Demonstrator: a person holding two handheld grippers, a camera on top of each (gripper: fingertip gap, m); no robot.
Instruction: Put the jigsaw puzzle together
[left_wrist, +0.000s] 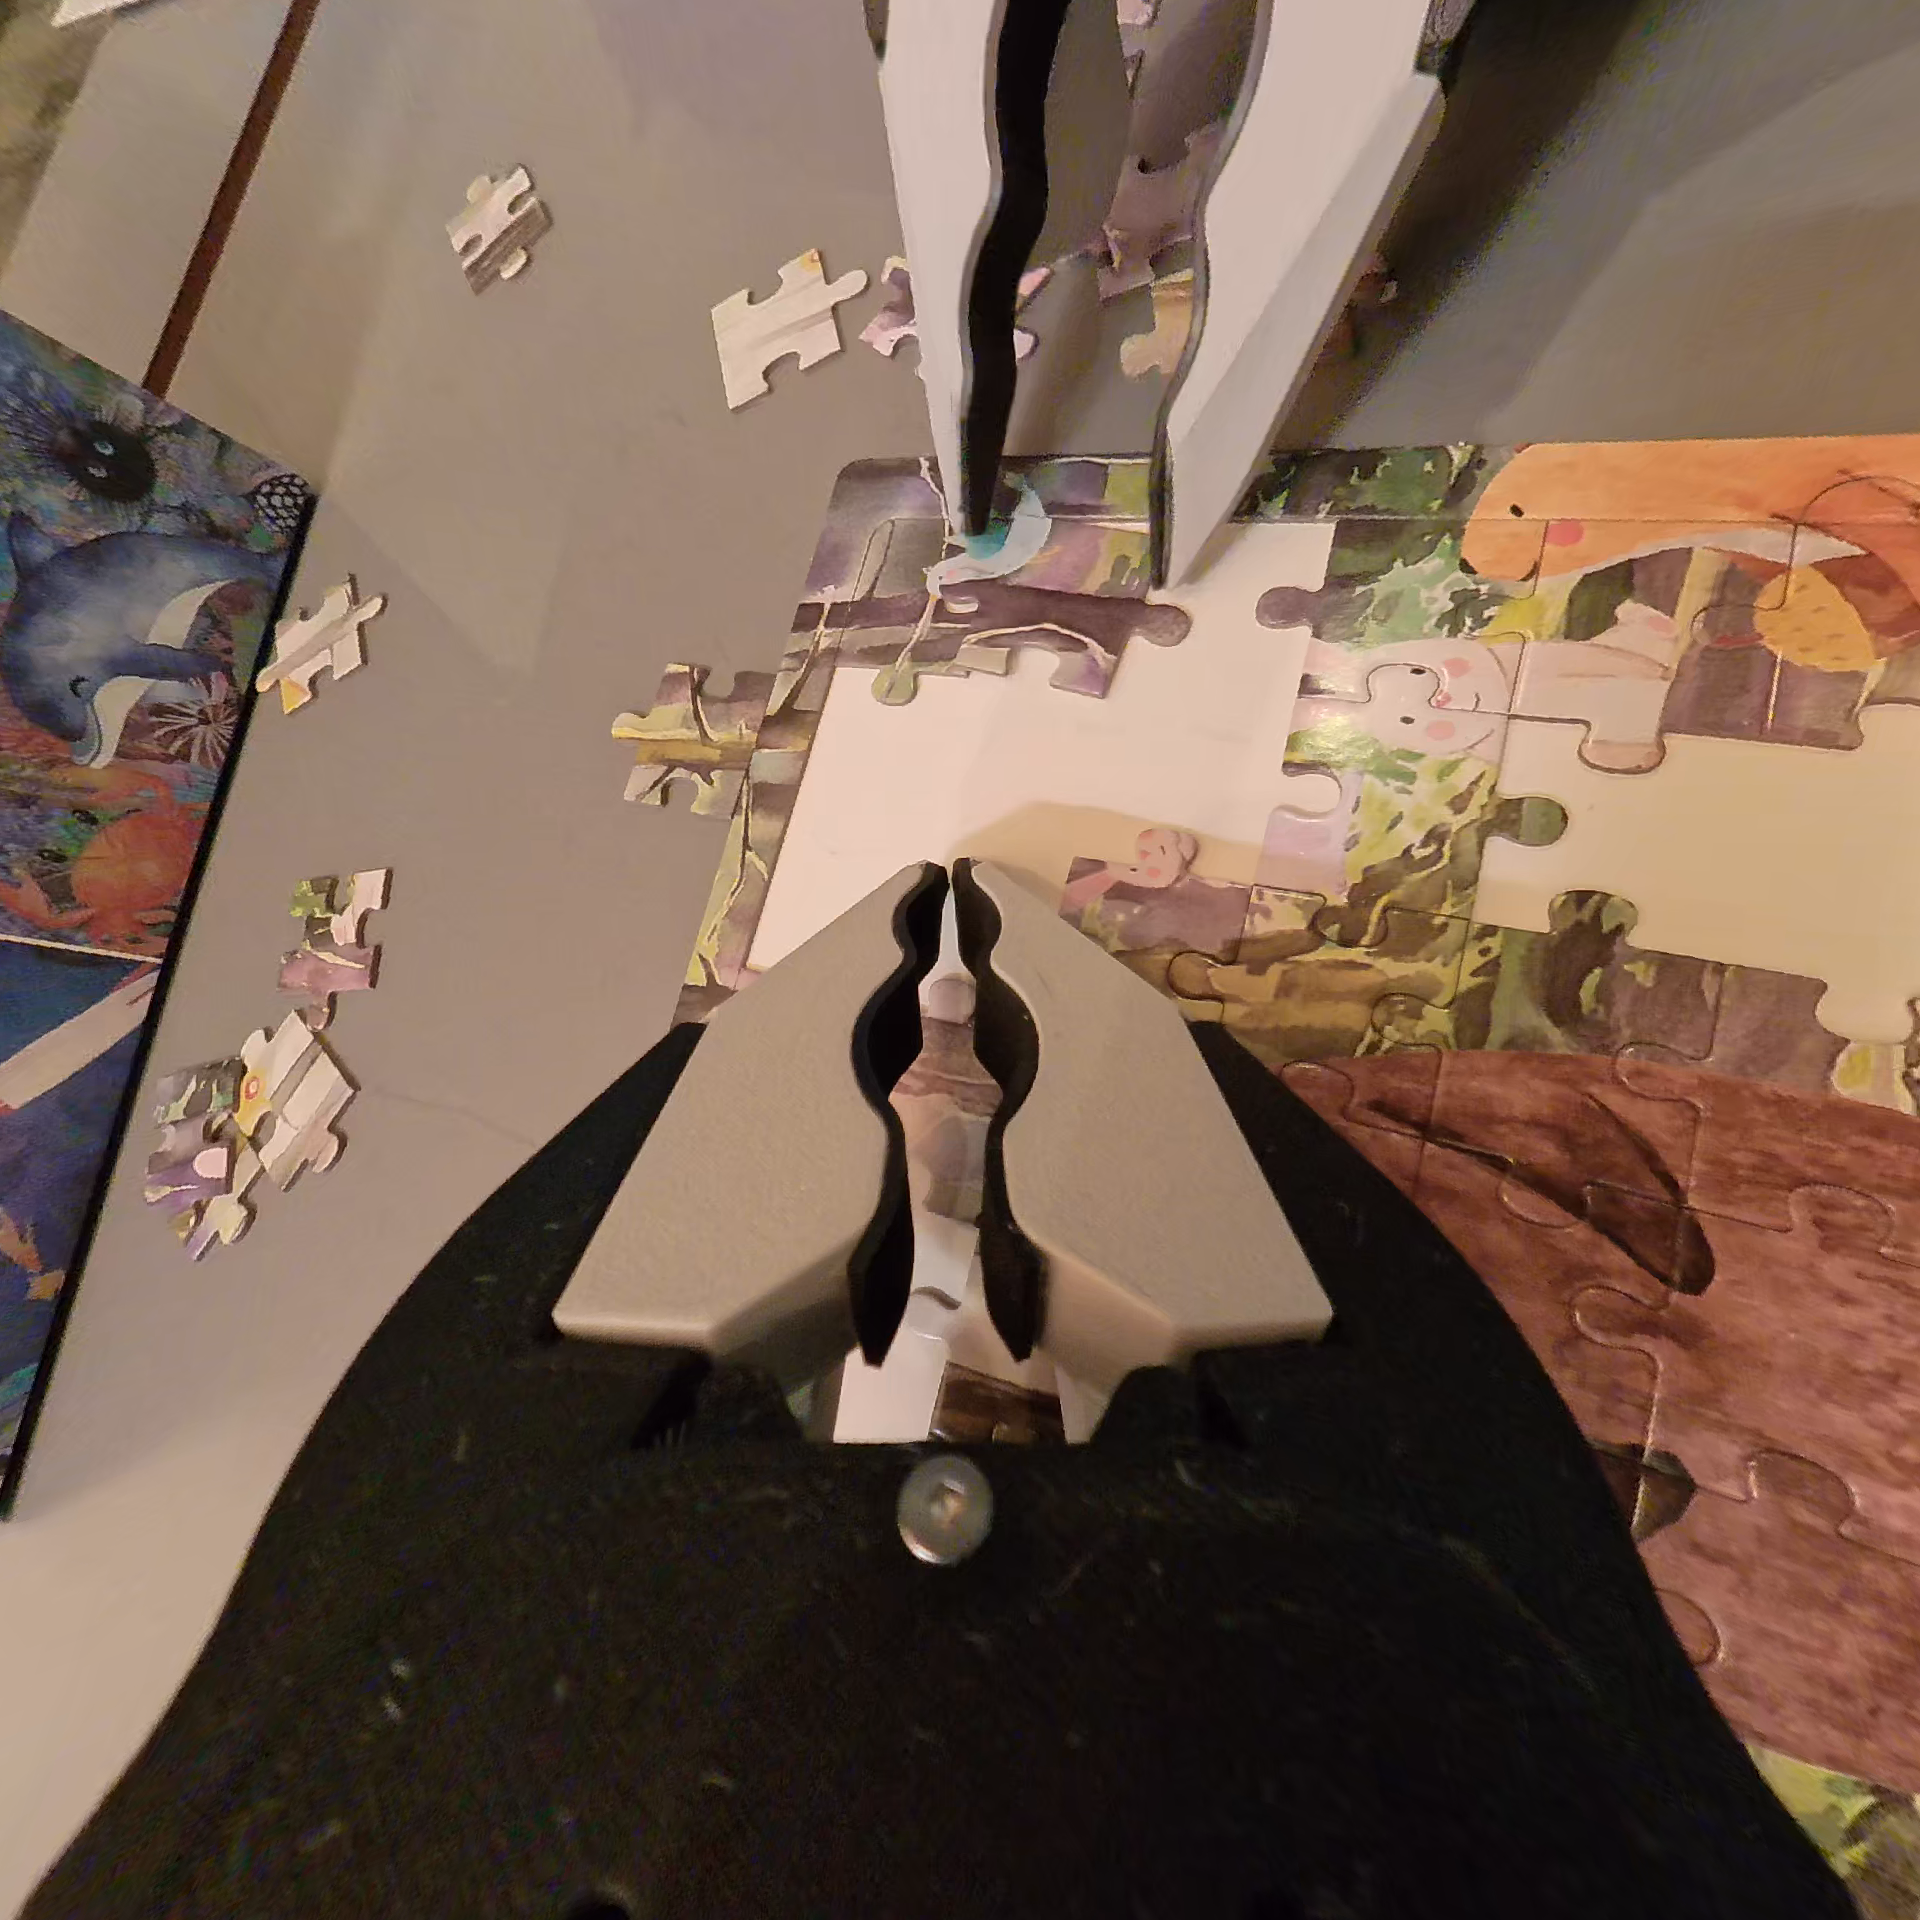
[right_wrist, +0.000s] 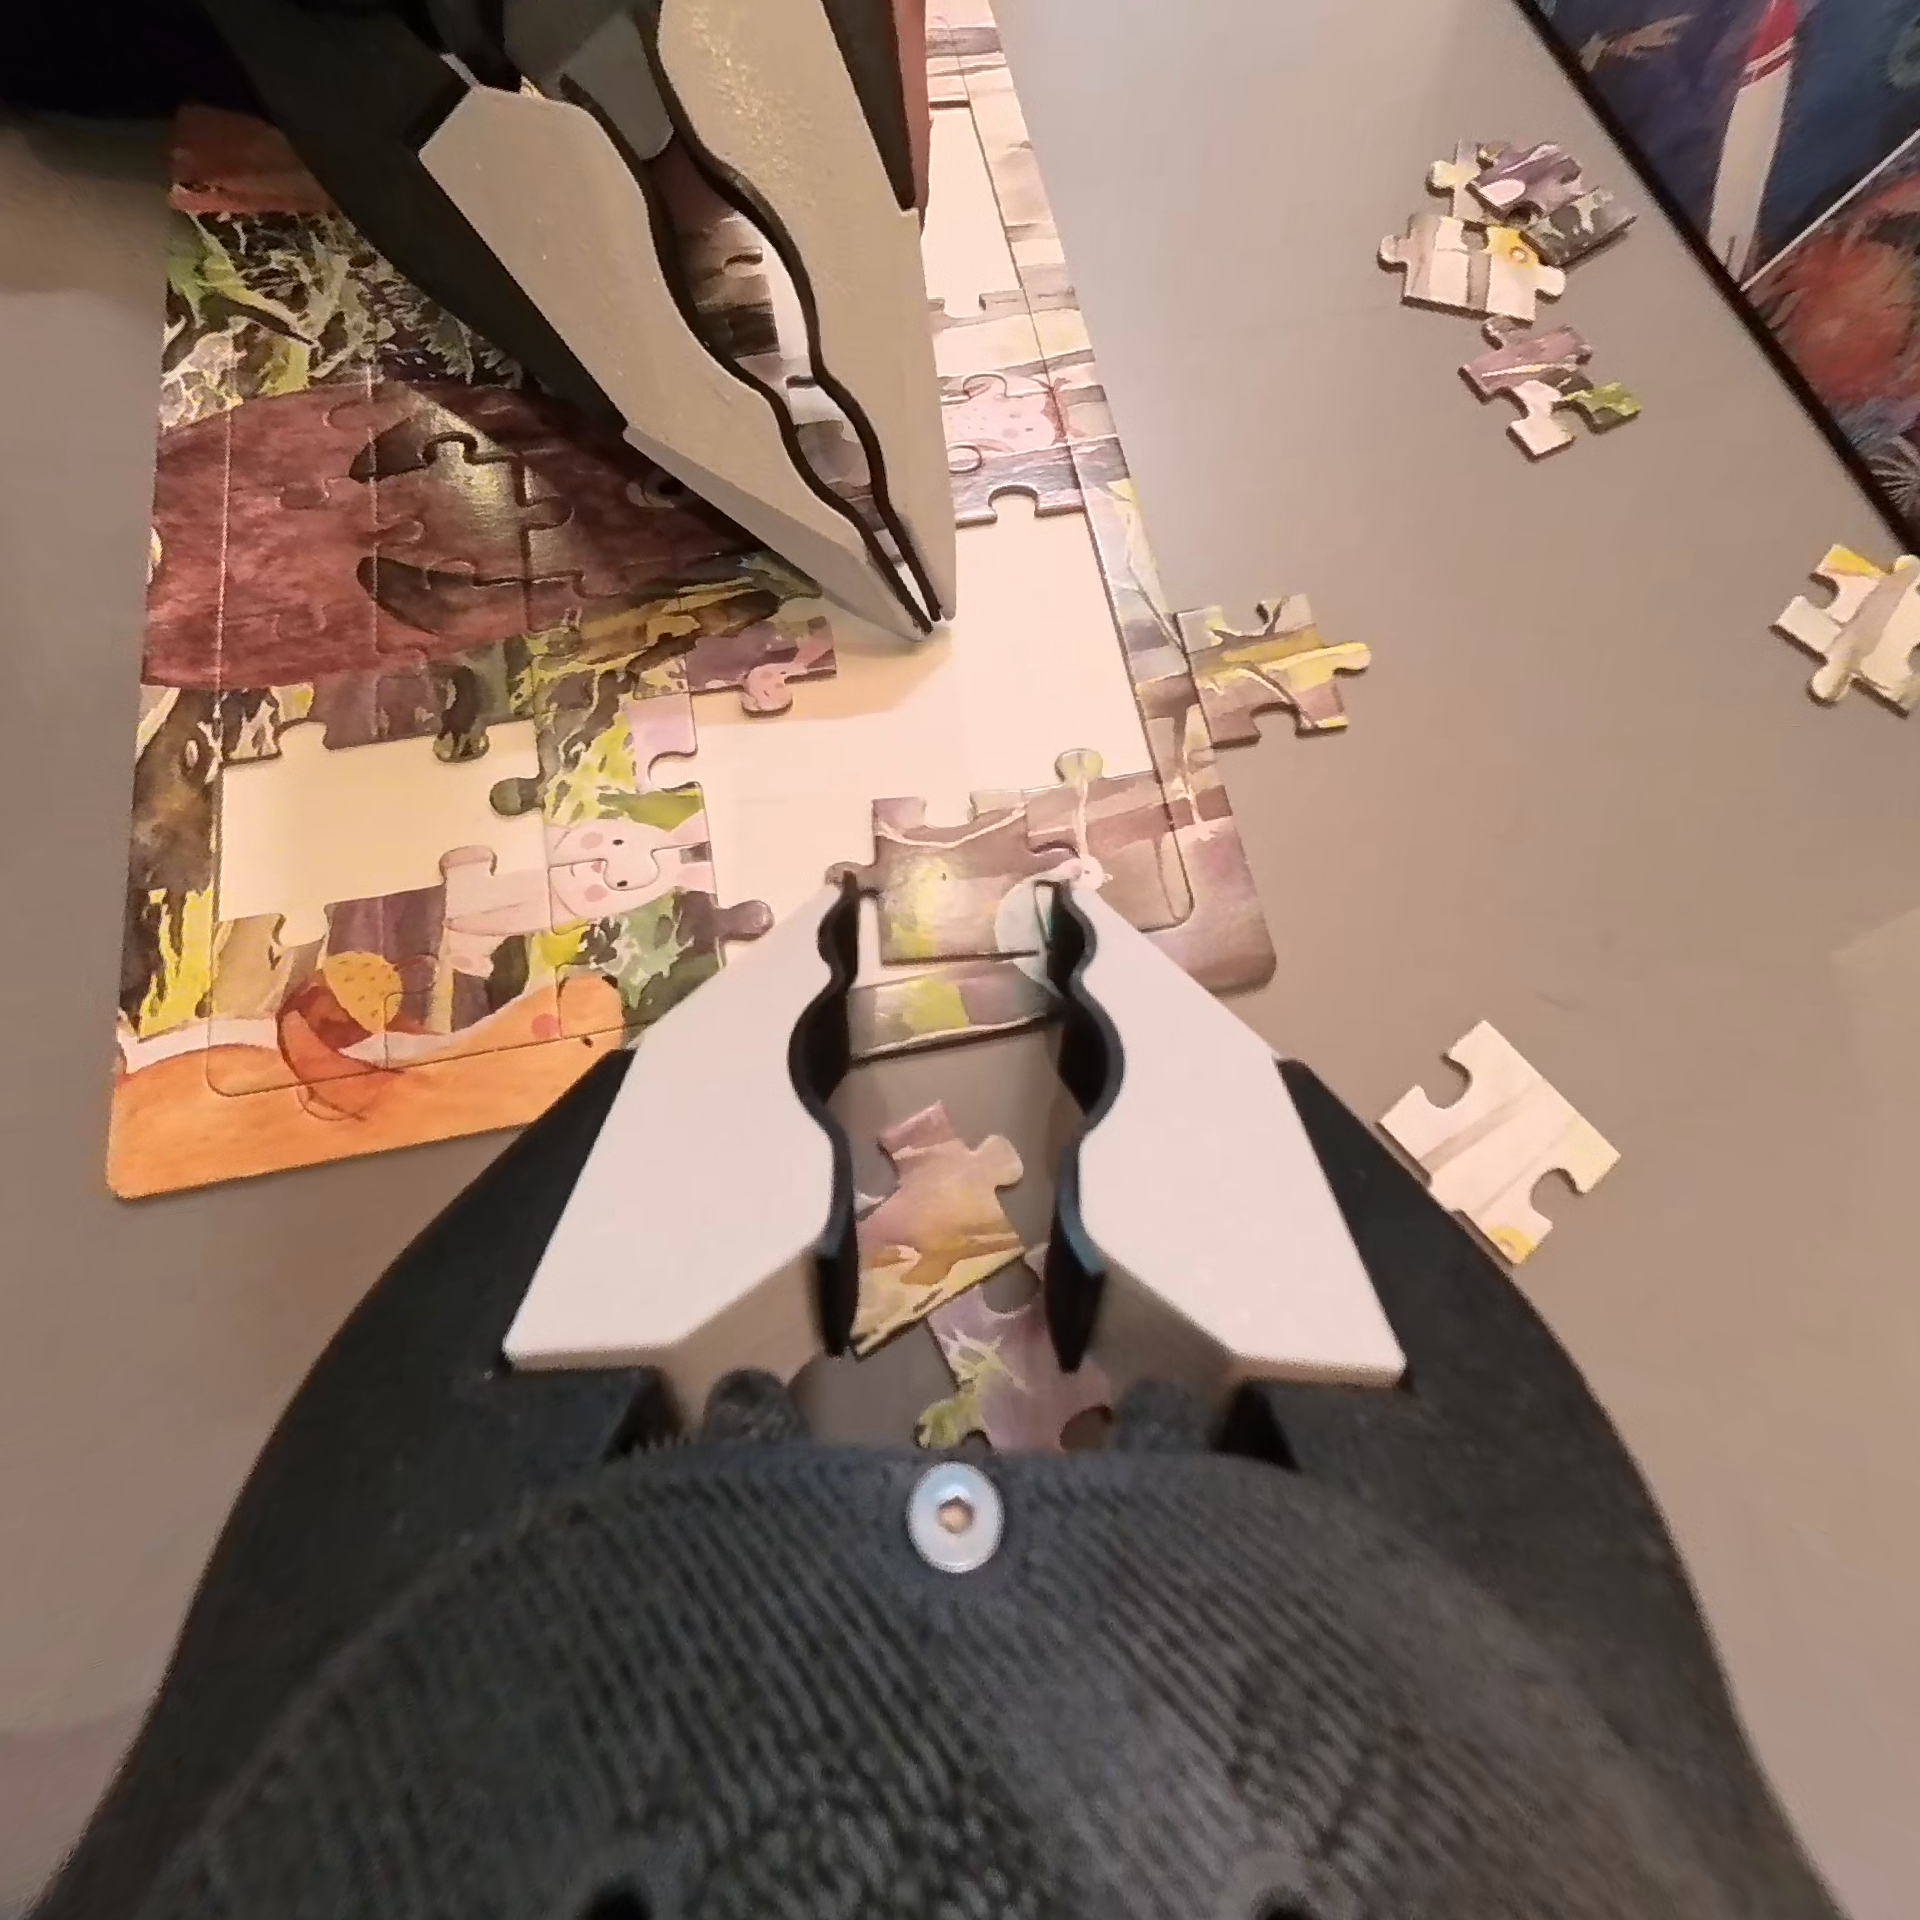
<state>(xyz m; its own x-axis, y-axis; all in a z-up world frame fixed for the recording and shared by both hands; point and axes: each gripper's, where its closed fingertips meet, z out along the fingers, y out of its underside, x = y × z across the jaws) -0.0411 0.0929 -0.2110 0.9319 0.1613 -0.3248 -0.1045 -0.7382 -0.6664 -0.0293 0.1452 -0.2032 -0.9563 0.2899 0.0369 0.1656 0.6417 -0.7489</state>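
Observation:
The partly built jigsaw (left_wrist: 1558, 1195) lies on a white backing (left_wrist: 1039, 748) with bare gaps in the middle. My left gripper (left_wrist: 951, 868) is shut and empty, its tips over the bare gap; it shows in the right wrist view (right_wrist: 920, 623) at upper left. My right gripper (right_wrist: 954, 888) is open, its tips down at the puzzle's corner, one on each side of a purple-green piece with a pale bird (right_wrist: 951, 883). It enters the left wrist view (left_wrist: 1070, 545) from the top. Whether it squeezes that piece I cannot tell.
Loose pieces lie on the grey table: several left of the puzzle (left_wrist: 784, 327) (left_wrist: 317, 644) (left_wrist: 244, 1143), two under my right gripper (right_wrist: 945, 1216), one beside it (right_wrist: 1496, 1143). One piece (right_wrist: 1268, 665) sticks out from the puzzle's edge. A sea-themed picture box (left_wrist: 104, 727) lies alongside. Left tips to right tips: about 6 centimeters. From the left gripper's tips to the partly built jigsaw (left_wrist: 1558, 1195) is close to 10 centimeters. Look for it in the right wrist view (right_wrist: 445, 577) too.

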